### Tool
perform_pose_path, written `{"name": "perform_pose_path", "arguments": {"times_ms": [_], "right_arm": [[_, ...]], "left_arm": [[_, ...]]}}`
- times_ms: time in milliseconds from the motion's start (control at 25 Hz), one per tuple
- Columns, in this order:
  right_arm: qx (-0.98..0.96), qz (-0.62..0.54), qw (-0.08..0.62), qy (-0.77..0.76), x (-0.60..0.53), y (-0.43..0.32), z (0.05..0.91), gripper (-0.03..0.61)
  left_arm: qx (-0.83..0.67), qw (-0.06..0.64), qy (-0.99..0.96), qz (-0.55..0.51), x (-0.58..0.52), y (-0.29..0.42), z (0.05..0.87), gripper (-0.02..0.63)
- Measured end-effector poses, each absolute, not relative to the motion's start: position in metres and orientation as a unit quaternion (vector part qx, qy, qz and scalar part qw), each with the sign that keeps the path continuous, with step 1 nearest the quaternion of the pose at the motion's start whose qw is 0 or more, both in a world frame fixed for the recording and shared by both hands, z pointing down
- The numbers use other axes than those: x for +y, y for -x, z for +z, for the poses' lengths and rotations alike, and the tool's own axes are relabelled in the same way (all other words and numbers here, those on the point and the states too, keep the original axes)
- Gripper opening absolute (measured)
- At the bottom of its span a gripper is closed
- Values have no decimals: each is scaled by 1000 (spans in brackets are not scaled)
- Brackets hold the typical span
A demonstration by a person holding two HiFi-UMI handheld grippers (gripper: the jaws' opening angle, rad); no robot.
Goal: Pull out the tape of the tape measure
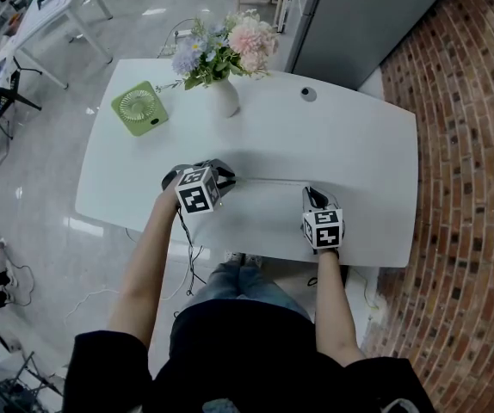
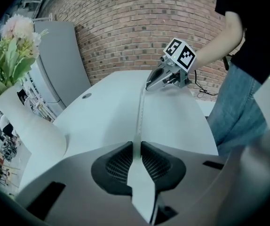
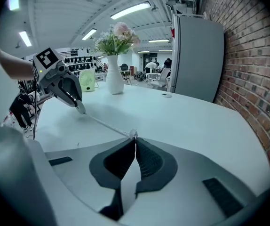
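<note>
A thin white tape (image 1: pixel 268 180) is stretched out low over the white table (image 1: pixel 359 144) between my two grippers. My left gripper (image 1: pixel 227 177) is shut on the tape measure's pale flat case (image 2: pixel 139 182), which sits edge-on between its dark pads. The right gripper view shows that case (image 3: pixel 80 109) as a small disc at the left gripper's tips. My right gripper (image 1: pixel 309 193) is shut on the tape's free end (image 3: pixel 134 135), where the little end hook shows just past its jaws. Both grippers point down towards the table near its front edge.
A white vase of flowers (image 1: pixel 223 97) and a small green fan (image 1: pixel 139 107) stand at the back left of the table. A grey cable port (image 1: pixel 308 94) lies at the back. A grey cabinet (image 1: pixel 367 15) stands behind, with brick floor to the right.
</note>
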State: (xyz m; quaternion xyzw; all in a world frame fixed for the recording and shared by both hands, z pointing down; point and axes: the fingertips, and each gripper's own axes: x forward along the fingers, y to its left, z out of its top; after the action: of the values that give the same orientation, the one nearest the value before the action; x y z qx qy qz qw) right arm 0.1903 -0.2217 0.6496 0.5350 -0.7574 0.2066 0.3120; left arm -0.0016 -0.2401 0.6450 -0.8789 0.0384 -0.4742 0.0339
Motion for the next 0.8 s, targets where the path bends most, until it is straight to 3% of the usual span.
{"name": "perform_pose_path", "arguments": {"times_ms": [800], "right_arm": [[-749,239,336,-518,-212,-192,674,24]], "left_arm": [[43,25,873,-485,-243,-2,659,97]]}}
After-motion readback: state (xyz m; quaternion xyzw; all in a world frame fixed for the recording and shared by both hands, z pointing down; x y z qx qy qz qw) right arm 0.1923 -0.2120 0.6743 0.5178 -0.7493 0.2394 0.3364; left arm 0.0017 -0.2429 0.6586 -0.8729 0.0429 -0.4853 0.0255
